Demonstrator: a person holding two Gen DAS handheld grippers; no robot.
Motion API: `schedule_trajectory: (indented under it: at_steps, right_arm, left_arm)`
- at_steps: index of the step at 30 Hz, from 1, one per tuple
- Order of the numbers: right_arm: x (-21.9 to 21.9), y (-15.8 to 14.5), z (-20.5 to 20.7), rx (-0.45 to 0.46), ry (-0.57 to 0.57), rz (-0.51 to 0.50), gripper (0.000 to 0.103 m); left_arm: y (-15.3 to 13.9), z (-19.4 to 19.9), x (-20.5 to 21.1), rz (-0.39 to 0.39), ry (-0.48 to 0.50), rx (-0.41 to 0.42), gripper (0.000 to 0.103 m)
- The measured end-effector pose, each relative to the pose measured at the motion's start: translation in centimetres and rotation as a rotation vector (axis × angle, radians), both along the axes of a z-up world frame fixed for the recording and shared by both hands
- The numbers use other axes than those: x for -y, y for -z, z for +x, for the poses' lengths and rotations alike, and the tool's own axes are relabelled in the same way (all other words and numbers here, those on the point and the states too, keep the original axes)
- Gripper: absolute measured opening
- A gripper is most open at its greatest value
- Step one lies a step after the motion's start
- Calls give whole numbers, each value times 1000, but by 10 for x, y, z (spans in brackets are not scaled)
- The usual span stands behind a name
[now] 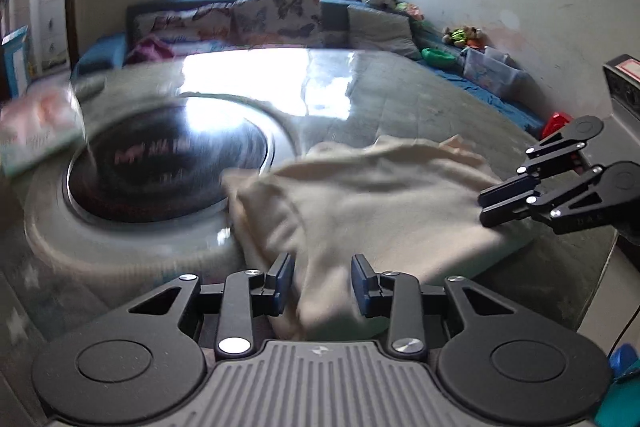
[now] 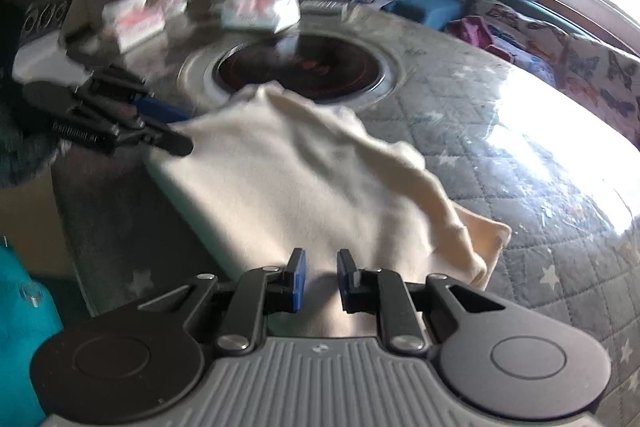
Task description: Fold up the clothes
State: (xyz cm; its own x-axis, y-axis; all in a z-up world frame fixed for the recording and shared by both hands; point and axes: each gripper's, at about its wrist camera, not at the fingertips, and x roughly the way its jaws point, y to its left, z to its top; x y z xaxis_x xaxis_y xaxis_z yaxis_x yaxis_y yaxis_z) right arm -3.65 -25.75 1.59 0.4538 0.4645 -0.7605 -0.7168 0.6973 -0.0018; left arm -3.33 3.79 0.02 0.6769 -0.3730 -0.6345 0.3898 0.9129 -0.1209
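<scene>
A cream garment (image 1: 360,195) lies folded on the quilted table, beside the dark round hotplate. In the left wrist view my left gripper (image 1: 322,283) is open, its blue-padded fingers standing either side of the garment's near edge. My right gripper (image 1: 486,207) rests at the garment's right edge with its fingertips close together. In the right wrist view the garment (image 2: 304,171) stretches ahead of my right gripper (image 2: 322,275), whose pads stand a narrow gap apart over the near edge. My left gripper (image 2: 176,131) sits at the far left corner, fingers spread.
A round dark hotplate (image 2: 304,67) is set into the quilted table cover (image 2: 500,155). Pink-and-white packets (image 2: 260,9) lie beyond it. A sofa with butterfly cushions (image 1: 276,13) runs along the far side, under a bright window.
</scene>
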Motion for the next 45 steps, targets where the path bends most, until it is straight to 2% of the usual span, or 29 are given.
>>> schedule_trajectory:
  at_steps: [3,6,13,19,23,24,25,27,29,31,33,35,37,40,45]
  right_arm:
    - [2,-6,12,24,60,32,17]
    - [-3,-6,29,36,97,36,17]
    - [-15,5,68,34,163,57,17]
    - [-18,21,78,25,200,59,17]
    - [-15,18,73,34,208,88,24]
    - [-14,16,71,38,212,95,30]
    - [-14,15,68,44,213,97,38]
    - [-14,13,63,56,216,101,44]
    - [-14,11,57,64,220,106,46]
    - [-14,9,53,67,224,110,58]
    - [-13,7,46,62,221,118,59]
    - [-14,6,37,66,213,118,61]
    - [-15,6,25,78,201,111,70]
    - [-18,5,6,96,182,100,71]
    - [-22,4,-25,126,151,81,71]
  left_arm:
    - [-15,12,6,12,12,50,37]
    - [-18,35,16,12,17,64,37]
    - [1,89,39,40,-16,7,35]
    - [22,105,44,55,-37,-53,38]
    - [18,103,43,55,-47,-42,38]
    - [16,102,43,58,-48,-37,39]
    - [15,100,44,60,-52,-30,42]
    - [11,97,43,59,-62,-19,47]
    - [8,94,41,53,-73,-9,52]
    - [5,90,39,46,-85,-1,60]
    - [2,84,37,43,-100,5,67]
    - [-1,76,35,38,-106,10,69]
    - [-3,65,33,32,-106,16,71]
    - [-7,46,34,34,-98,30,74]
    - [-7,8,43,63,-53,66,74]
